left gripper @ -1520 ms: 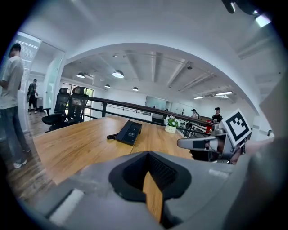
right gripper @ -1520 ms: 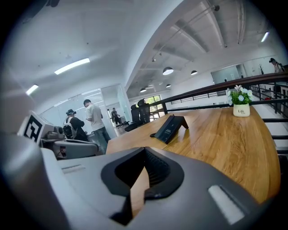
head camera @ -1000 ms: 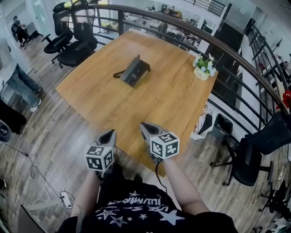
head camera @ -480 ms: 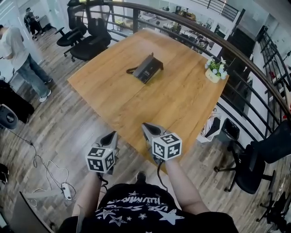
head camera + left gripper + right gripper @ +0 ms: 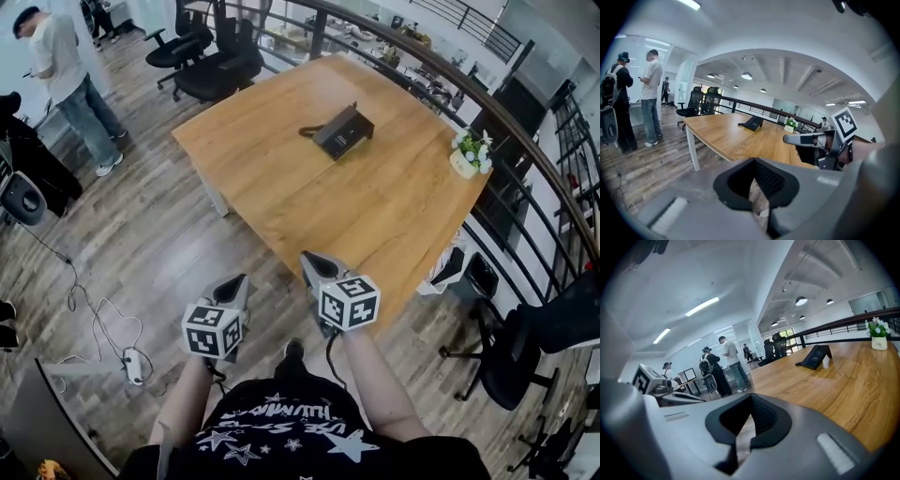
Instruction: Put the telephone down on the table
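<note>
The black telephone (image 5: 341, 131) lies on the far part of the wooden table (image 5: 375, 216), its cord curling off to the left. It also shows small and distant in the left gripper view, as the telephone (image 5: 752, 123), and in the right gripper view, as the telephone (image 5: 815, 357). My left gripper (image 5: 236, 284) hangs over the wood floor, shut and empty. My right gripper (image 5: 313, 263) sits at the table's near edge, also shut with nothing in it. Both are far from the phone. Seen from their own cameras, the left gripper (image 5: 752, 190) and right gripper (image 5: 739, 427) hold nothing.
A small white pot of flowers (image 5: 468, 155) stands at the table's right corner. Black office chairs (image 5: 217, 61) stand beyond the far left side, another chair (image 5: 548, 328) at the right. A railing (image 5: 525, 141) runs behind. A person (image 5: 66, 80) stands at the upper left. Cables (image 5: 103, 328) lie on the floor.
In the head view the table and phone have slid toward the upper right, and more floor shows at the left. Both grippers keep their pose and stay shut.
</note>
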`<act>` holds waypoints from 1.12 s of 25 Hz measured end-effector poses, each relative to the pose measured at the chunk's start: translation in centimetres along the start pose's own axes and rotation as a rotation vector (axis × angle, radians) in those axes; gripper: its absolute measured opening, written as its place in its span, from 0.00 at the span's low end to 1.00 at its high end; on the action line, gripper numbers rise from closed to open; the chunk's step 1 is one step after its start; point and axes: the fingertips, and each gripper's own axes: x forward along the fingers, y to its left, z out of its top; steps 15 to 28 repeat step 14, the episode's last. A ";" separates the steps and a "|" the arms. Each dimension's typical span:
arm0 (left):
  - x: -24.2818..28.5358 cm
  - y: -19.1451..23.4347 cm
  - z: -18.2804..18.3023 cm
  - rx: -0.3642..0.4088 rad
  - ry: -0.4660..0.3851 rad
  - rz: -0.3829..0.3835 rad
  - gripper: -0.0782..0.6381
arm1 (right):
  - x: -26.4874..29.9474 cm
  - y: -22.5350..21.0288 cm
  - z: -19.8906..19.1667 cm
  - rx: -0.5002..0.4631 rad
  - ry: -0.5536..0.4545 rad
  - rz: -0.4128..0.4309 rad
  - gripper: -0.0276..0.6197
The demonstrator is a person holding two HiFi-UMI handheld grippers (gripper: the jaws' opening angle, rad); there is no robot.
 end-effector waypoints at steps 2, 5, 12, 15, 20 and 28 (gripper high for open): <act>-1.5 0.5 -0.4 -0.003 -0.005 0.006 0.11 | 0.0 1.5 -0.5 -0.004 0.009 0.005 0.04; -3.7 1.4 -0.9 -0.016 -0.016 0.017 0.11 | -0.2 3.7 -1.1 -0.016 0.017 0.010 0.04; -6.8 1.5 -3.0 -0.024 -0.016 0.009 0.11 | -1.4 6.8 -2.4 -0.035 0.020 0.001 0.04; -7.8 1.3 -3.4 -0.026 -0.021 0.006 0.11 | -2.0 7.5 -2.7 -0.035 0.017 -0.005 0.04; -7.8 1.3 -3.4 -0.026 -0.021 0.006 0.11 | -2.0 7.5 -2.7 -0.035 0.017 -0.005 0.04; -7.8 1.3 -3.4 -0.026 -0.021 0.006 0.11 | -2.0 7.5 -2.7 -0.035 0.017 -0.005 0.04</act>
